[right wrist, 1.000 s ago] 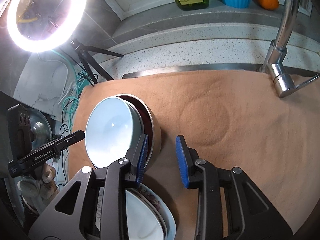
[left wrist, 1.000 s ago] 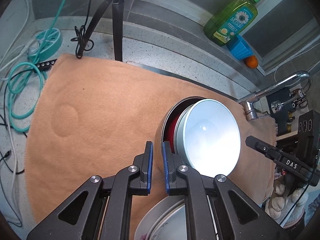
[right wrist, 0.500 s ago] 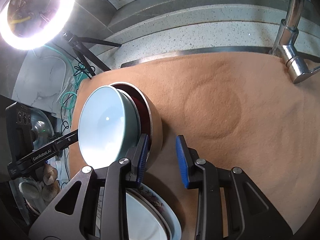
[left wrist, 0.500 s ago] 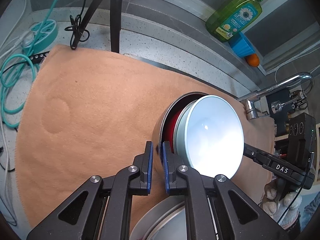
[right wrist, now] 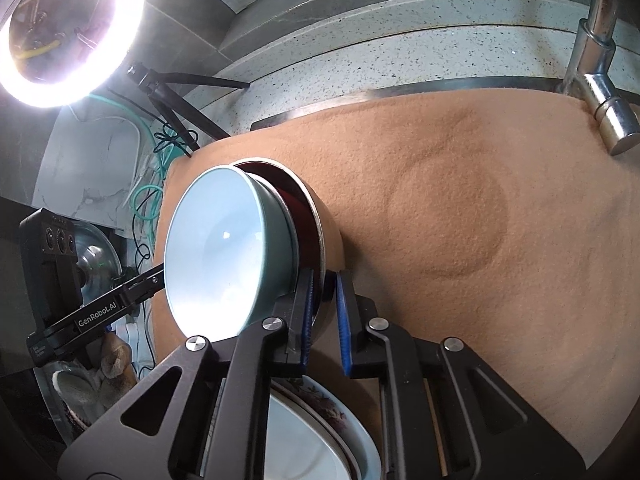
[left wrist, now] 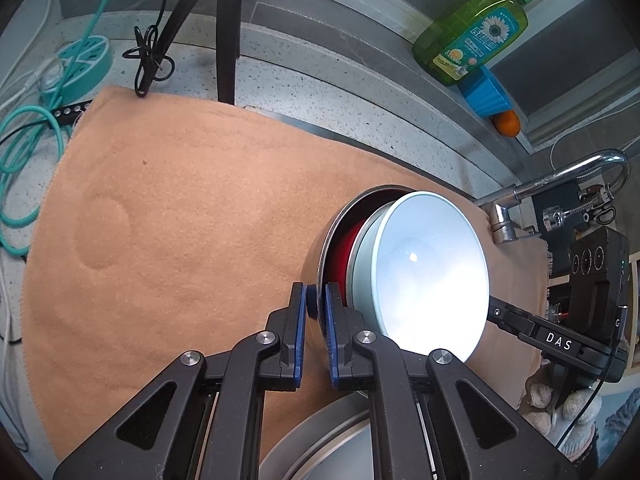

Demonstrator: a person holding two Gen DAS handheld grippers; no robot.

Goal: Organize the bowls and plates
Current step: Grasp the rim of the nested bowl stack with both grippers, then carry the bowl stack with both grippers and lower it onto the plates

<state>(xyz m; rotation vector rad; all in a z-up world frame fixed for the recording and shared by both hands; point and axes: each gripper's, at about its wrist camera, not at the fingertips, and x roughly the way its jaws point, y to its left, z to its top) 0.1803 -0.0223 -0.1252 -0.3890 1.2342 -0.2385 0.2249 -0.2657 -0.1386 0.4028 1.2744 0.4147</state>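
Observation:
A pale blue bowl (left wrist: 428, 276) sits nested in a metal bowl with a dark red inside (left wrist: 344, 240), held above the tan cloth. My left gripper (left wrist: 317, 304) is shut on the metal bowl's rim. My right gripper (right wrist: 323, 292) is shut on the opposite rim of the metal bowl (right wrist: 320, 216), with the blue bowl (right wrist: 220, 248) inside it. A stack of plates (right wrist: 312, 432) lies below the grippers; it also shows in the left wrist view (left wrist: 320, 448).
A tan cloth (left wrist: 180, 220) covers the counter, with round dents (right wrist: 448, 216) pressed in it. A faucet (right wrist: 596, 80) stands at the right. A soap bottle (left wrist: 472, 28), blue cup (left wrist: 484, 96) and orange (left wrist: 507, 124) sit on the ledge. A ring light (right wrist: 68, 28), tripod (left wrist: 226, 28) and cables (left wrist: 24, 148) stand left.
My right gripper's jaws have closed onto the metal bowl's rim. Both grippers and the nested bowls have risen slightly above the cloth.

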